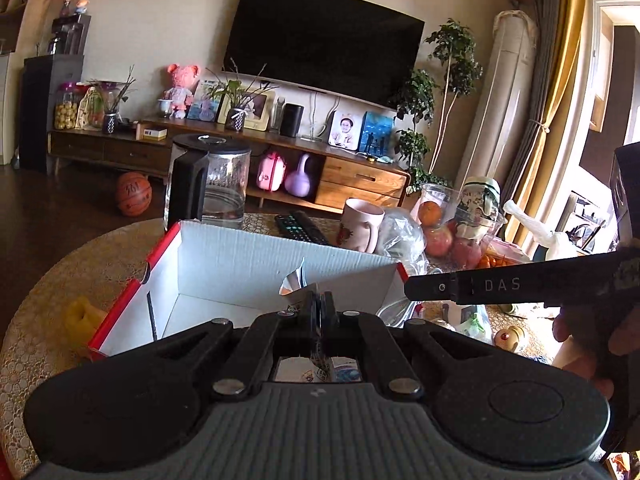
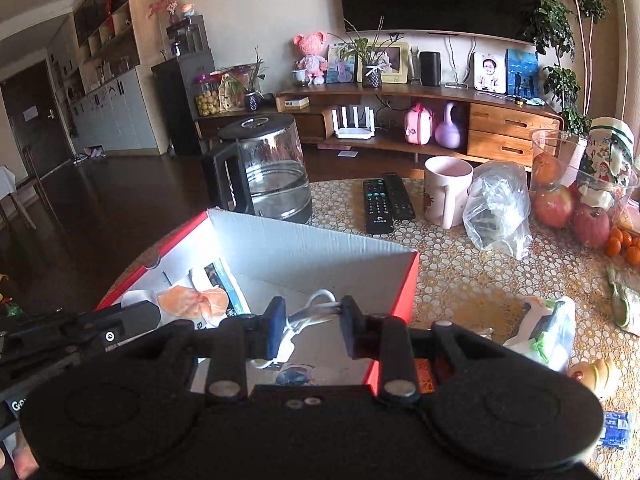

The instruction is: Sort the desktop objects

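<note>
a: left gripper [image 1: 320, 304] is clenched on a thin foil packet [image 1: 294, 284], which sticks up from between the closed jaws, over the near side of the red box [image 1: 280, 256]. right gripper [image 2: 312, 320] grips a white cable [image 2: 316, 306], its jaws only narrowly parted around the looped cord, also above the box's near edge.

b: so both loads hang over the box. what worries you?

a: crowding. in the left wrist view the other gripper's finger lies across the right side, close to the box's right corner. if both hands lower together, they could knock each other, or catch the cardboard wall.

b: and the cable?

a: it's a loose loop held at one spot. i'd judge the slack could drape over the near rim when let go, and slide out onto the lace tablecloth [image 2: 460, 272].

b: the packet?

a: light and flat. it might cling to the pads, or flutter against the wall rather than drop flat. already inside are an orange-patterned wrapper [image 2: 192, 300] and some flat packets on the left, so it should land on the right, where the floor is bare.

b: anything nearby at risk?

a: glass kettle [image 2: 272, 168] stands just beyond the far wall; shoving the box would push it that way. pink mug [image 2: 444, 192] and remotes [image 2: 384, 204] stand farther right, well apart.
</note>
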